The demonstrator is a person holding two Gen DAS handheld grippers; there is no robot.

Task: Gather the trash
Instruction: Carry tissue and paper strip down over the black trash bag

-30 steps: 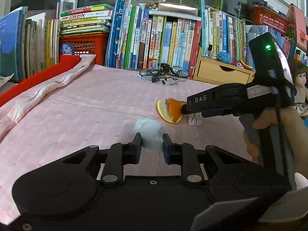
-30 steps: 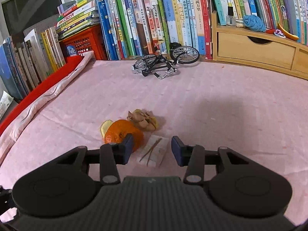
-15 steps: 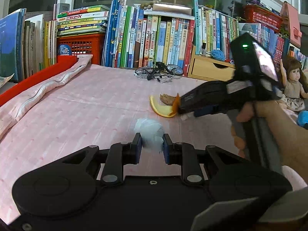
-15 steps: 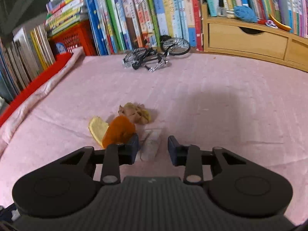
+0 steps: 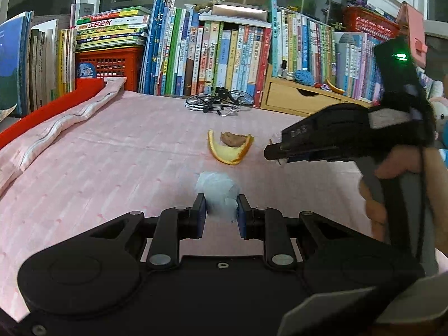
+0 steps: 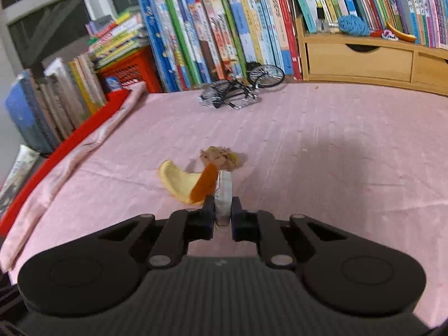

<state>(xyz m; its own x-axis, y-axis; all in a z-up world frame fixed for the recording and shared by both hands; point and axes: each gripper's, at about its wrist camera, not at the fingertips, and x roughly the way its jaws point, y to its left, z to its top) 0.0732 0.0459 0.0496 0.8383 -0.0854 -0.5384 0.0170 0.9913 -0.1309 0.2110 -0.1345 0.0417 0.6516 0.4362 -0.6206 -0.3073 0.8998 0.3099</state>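
My left tongs (image 5: pixel 220 213) clench a crumpled tissue (image 5: pixel 218 193), right tongs (image 6: pixel 222 215) grip a small packet (image 6: pixel 223 196) beside the orange peel (image 6: pixel 184 182), open pink cloth (image 6: pixel 322 140) ahead.

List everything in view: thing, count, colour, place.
Crumpled wad: one, white, in left tool.
Flat packet: one, pale, in right tool.
Orange peel: one, orange-yellow, mid-cloth.
Crumpled scrap: one, brown, behind peel.
Model bicycle: one, black, before books.
Books: many, multicoloured, back row.
Crate: one, red, back left.
Drawer unit: one, wooden, back right.
Cloth: one, pink, tabletop.
Left tool: shut.
Right tool: shut.
Hand: one, on right tool.
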